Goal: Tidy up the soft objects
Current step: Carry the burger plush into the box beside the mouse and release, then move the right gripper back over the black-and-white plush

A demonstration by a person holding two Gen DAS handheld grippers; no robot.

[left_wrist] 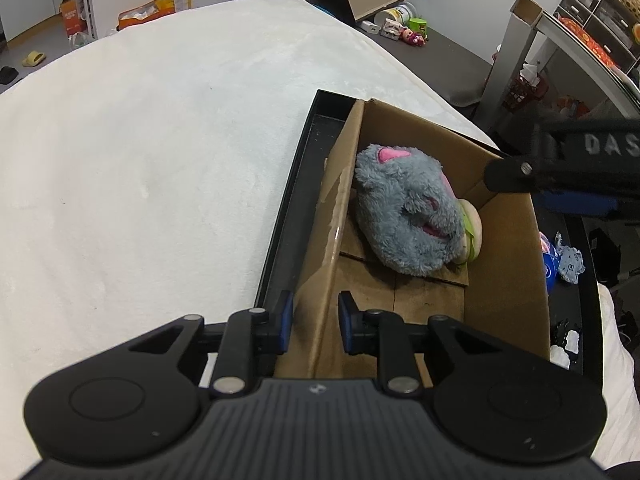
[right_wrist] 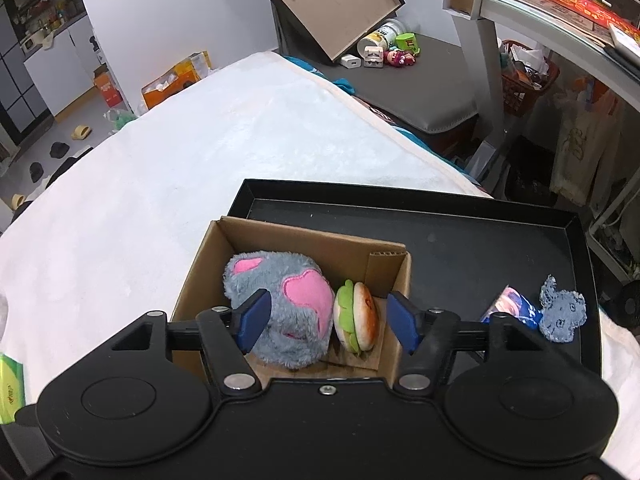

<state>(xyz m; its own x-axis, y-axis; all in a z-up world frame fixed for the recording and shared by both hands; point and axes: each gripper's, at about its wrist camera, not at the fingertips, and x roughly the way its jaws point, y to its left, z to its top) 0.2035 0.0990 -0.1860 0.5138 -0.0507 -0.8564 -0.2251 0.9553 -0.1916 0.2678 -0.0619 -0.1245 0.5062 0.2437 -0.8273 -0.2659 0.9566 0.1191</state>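
Observation:
A cardboard box (left_wrist: pixel 508 272) (right_wrist: pixel 312 240) stands in a black tray (left_wrist: pixel 288 208) (right_wrist: pixel 480 248) on the white bed. Inside it lies a grey plush with pink patches (left_wrist: pixel 404 216) (right_wrist: pixel 280 304), and a small burger toy (left_wrist: pixel 472 236) (right_wrist: pixel 358 318) leans against its right side. My left gripper (left_wrist: pixel 316 318) is shut on the box's left wall, one pad outside and one inside. My right gripper (right_wrist: pixel 329 322) hangs open just above the box, its blue pads either side of the plush and burger without touching them. One of its fingers (left_wrist: pixel 508 178) shows in the left wrist view.
A small blue-grey plush (right_wrist: pixel 562 312) and a blue packet (right_wrist: pixel 512 304) lie in the tray right of the box. The white blanket (left_wrist: pixel 160 160) spreads left and behind. A green packet (right_wrist: pixel 10 388) sits at the bed's left edge. Beyond the bed stand a bench with toys (right_wrist: pixel 396 56) and a desk.

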